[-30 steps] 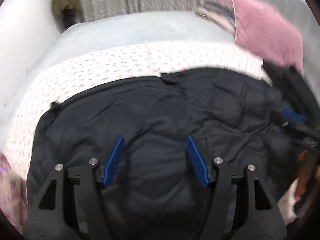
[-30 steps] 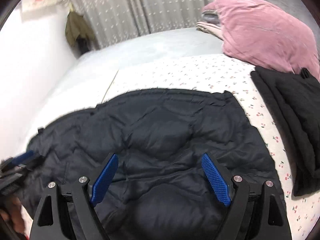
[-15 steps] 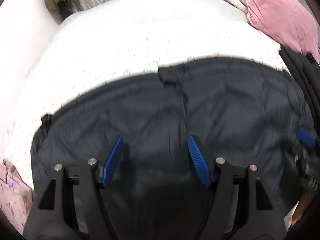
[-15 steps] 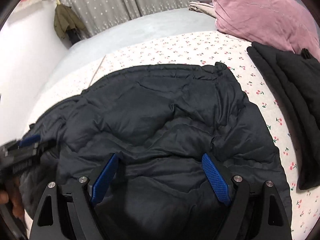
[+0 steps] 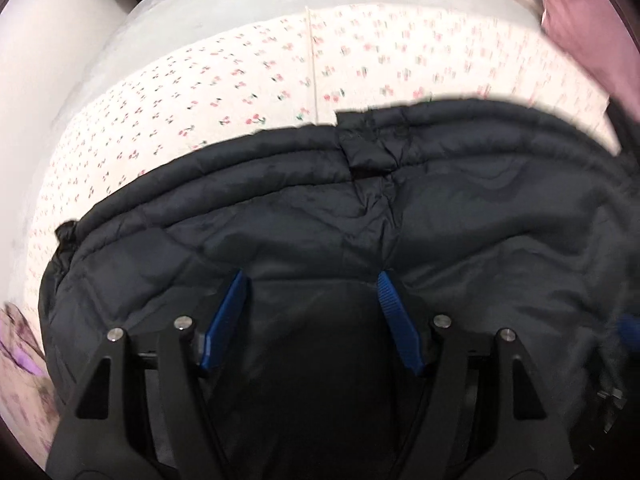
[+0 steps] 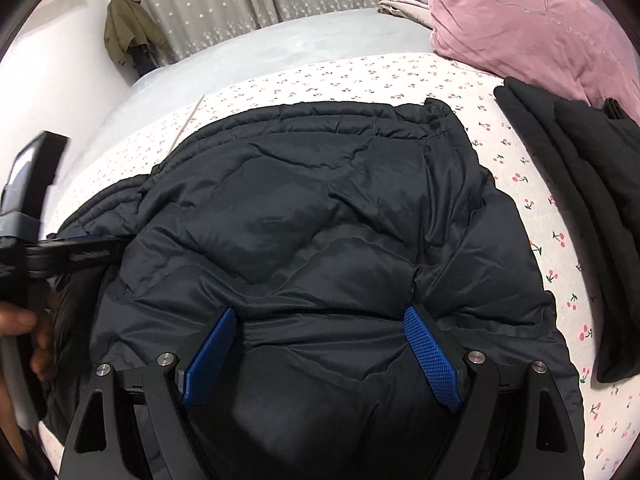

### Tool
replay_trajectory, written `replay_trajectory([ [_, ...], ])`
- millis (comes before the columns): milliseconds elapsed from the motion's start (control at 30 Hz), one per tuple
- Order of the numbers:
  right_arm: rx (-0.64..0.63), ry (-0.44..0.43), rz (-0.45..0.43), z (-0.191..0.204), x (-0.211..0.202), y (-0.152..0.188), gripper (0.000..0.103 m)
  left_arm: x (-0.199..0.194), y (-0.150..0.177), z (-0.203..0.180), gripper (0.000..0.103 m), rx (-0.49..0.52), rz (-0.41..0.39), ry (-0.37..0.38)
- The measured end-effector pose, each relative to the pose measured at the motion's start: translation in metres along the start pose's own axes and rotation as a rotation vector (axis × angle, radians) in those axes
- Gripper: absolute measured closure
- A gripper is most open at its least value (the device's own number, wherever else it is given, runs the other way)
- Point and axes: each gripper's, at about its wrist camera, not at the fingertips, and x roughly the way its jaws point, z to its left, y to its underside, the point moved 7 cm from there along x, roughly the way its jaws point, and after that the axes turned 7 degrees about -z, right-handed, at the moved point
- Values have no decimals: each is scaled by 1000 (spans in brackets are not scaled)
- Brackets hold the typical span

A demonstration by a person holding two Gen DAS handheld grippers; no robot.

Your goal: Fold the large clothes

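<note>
— Where do we stand with the jacket (image 6: 320,216)?
— It lies across the bed (image 6: 400,76), long axis left to right, directly under us. Left hand-held gripper (image 5: 312,308) and right hand-held gripper (image 6: 320,344) both hover released; each is equally near.

bed (image 6: 304,46) | grey starred curtain (image 6: 240,0) | white wall (image 6: 52,80)

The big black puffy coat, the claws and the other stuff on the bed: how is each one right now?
Black puffy coat: spread flat on the bed, wrinkled, unfolded.
Left claw: open, over the coat, gripping nothing.
Right claw: open, over the coat, gripping nothing.
Black clothes: folded, lying beside the coat.
Pink pillow: resting at the far side.
Cherry sheet: spread under the coat.
Green jacket: hanging by the curtain.
</note>
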Motion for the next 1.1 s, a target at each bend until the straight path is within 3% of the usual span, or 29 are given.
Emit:
replay_trajectory([
  [100, 8, -7, 4, -1, 3, 0, 14, -42, 11, 15, 33, -29, -74, 26],
  [233, 0, 2, 6, 0, 3, 1, 13, -86, 55, 8, 33, 37, -154, 87],
  [400, -9, 11, 6, 0, 6, 1, 11, -60, 104, -9, 32, 106, -103, 58],
  [567, -41, 30, 11, 0, 12, 1, 10, -48, 107, -18, 30, 168, -151, -11],
  [733, -46, 35, 20, 0, 15, 2, 8, -66, 118, -10, 30, 148, -151, 9],
  [900, -44, 35, 21, 0, 15, 2, 8, -106, 158, -15, 30, 190, -192, 96],
  [1000, -44, 37, 22, -1, 16, 1, 8, -82, 178, -17, 30, 187, -148, 93],
  [1100, -47, 31, 20, 2, 15, 3, 8, -74, 176, -26, 29, 166, -147, 73],
])
